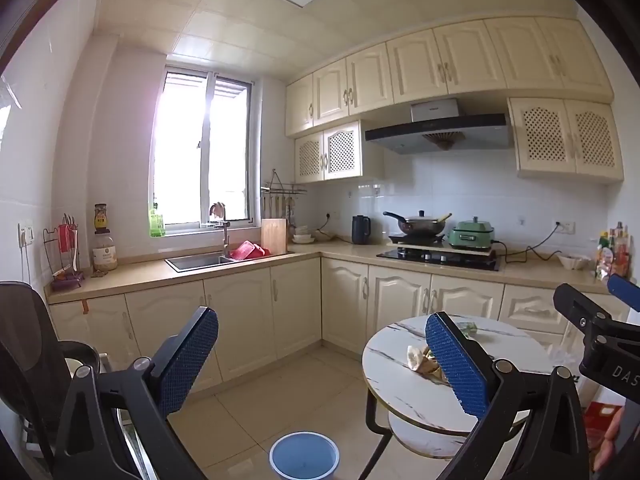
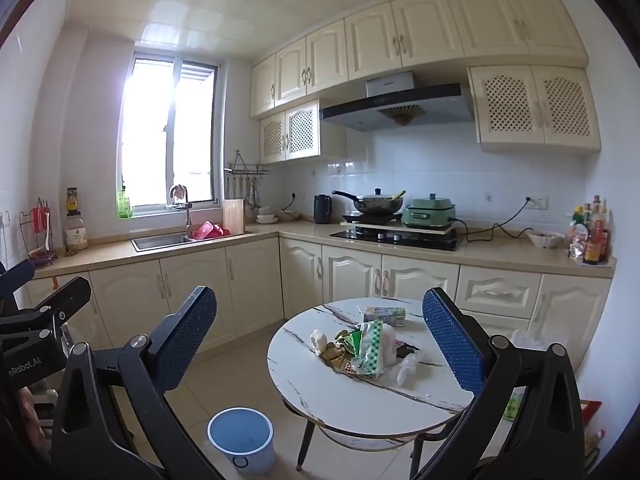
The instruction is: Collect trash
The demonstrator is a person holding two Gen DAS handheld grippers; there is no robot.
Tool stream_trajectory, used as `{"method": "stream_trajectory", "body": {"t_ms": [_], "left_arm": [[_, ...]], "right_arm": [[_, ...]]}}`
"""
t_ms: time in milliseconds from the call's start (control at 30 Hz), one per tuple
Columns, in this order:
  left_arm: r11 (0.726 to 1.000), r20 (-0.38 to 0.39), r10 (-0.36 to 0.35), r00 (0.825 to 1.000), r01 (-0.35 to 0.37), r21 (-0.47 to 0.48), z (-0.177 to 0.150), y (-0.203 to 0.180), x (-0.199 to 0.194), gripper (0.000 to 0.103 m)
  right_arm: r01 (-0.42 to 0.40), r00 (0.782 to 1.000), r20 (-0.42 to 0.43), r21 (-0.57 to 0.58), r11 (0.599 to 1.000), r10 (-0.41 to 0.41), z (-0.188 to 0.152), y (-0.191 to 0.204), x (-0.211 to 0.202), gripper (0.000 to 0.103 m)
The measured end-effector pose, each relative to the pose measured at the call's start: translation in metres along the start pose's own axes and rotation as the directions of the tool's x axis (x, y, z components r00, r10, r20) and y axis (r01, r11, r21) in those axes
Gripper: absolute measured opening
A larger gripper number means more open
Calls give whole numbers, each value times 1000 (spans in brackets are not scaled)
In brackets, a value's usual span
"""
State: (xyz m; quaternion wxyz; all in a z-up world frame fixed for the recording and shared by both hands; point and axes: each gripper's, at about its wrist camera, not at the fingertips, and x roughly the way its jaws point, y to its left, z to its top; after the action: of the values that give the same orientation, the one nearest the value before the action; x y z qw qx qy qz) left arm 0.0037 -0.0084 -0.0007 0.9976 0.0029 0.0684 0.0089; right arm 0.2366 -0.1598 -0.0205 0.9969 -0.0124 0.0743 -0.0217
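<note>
A heap of trash (image 2: 362, 350) lies on the round white marble table (image 2: 320, 392): green and white wrappers, a small carton, crumpled plastic, brownish scraps. In the left wrist view only part of the trash (image 1: 420, 362) shows beside a blue finger. A blue-lined bin (image 2: 242, 434) stands on the floor left of the table, also the bin (image 1: 304, 456) at the bottom of the left view. My right gripper (image 2: 320, 340) is open, held back from the table, nothing between its fingers. My left gripper (image 1: 322, 360) is open too, empty, left of the table.
Cream kitchen cabinets and a beige counter (image 2: 248, 236) wrap the room, with a sink (image 2: 160, 240), a hob with a pan (image 2: 376, 204) and bottles (image 2: 592, 236) at the right end. A black chair (image 1: 28, 344) stands at the left. Tiled floor (image 2: 224, 376) lies before the table.
</note>
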Motion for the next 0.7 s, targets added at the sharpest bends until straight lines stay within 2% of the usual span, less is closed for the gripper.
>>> {"method": "stream_trajectory", "body": {"t_ms": [700], "left_arm": [[999, 40, -50, 998, 49, 13, -10, 13, -15, 102]], "right_arm": [[9, 1000, 2, -4, 1000, -9, 2, 3, -3, 103]]}}
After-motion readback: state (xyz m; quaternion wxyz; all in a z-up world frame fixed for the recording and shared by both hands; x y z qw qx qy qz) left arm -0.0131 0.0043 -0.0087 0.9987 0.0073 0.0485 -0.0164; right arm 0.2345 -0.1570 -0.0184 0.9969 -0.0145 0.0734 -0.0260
